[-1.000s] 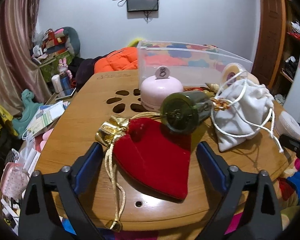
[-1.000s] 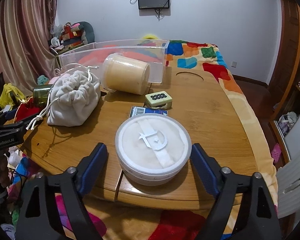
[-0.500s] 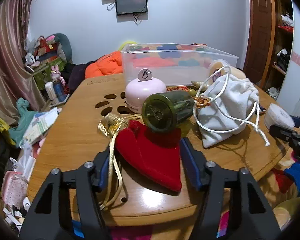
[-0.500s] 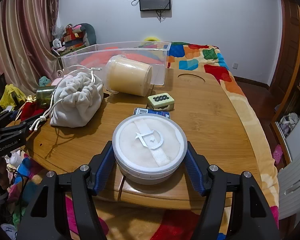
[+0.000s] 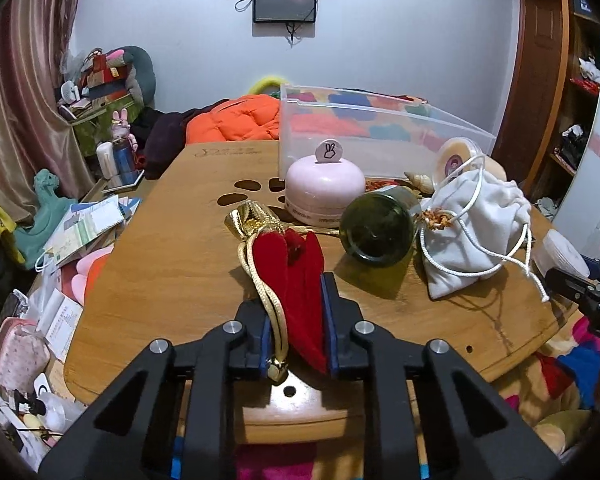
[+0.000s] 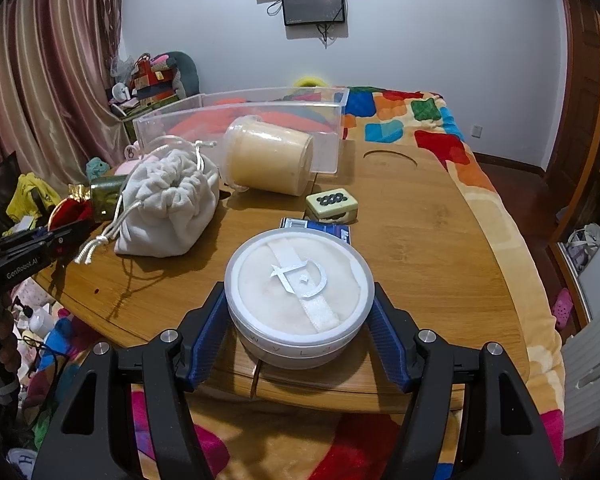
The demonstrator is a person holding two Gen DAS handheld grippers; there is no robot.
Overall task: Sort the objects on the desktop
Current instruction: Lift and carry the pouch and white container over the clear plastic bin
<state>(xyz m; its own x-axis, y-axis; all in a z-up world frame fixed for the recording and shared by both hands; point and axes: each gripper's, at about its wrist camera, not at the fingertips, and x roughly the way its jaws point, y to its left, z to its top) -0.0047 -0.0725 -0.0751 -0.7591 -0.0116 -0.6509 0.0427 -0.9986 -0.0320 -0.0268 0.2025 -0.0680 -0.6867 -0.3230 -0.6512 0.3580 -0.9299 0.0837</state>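
My left gripper [image 5: 296, 320] is shut on a red velvet pouch [image 5: 296, 276] with a gold drawstring [image 5: 266, 296], near the table's front edge. My right gripper [image 6: 298, 330] is shut on a round white powder-puff jar [image 6: 298, 292] at the near edge of the wooden table [image 6: 420, 248]. A clear plastic bin [image 5: 376, 140] stands at the back; it also shows in the right wrist view [image 6: 260, 120]. A white drawstring bag [image 5: 472, 232], a dark green bottle [image 5: 376, 232] on its side and a pink round box [image 5: 324, 196] lie between.
A tan lidded tub [image 6: 272, 164] lies on its side by the bin. A green mahjong tile box [image 6: 332, 204] and a blue card box [image 6: 320, 226] sit behind the jar. Clutter covers the floor at left [image 5: 60, 240]. A patterned bed [image 6: 420, 120] is behind the table.
Both grippers have closed: the left on the red pouch, bunching it narrow, and the right on the white jar. The left view has shifted slightly toward the table.
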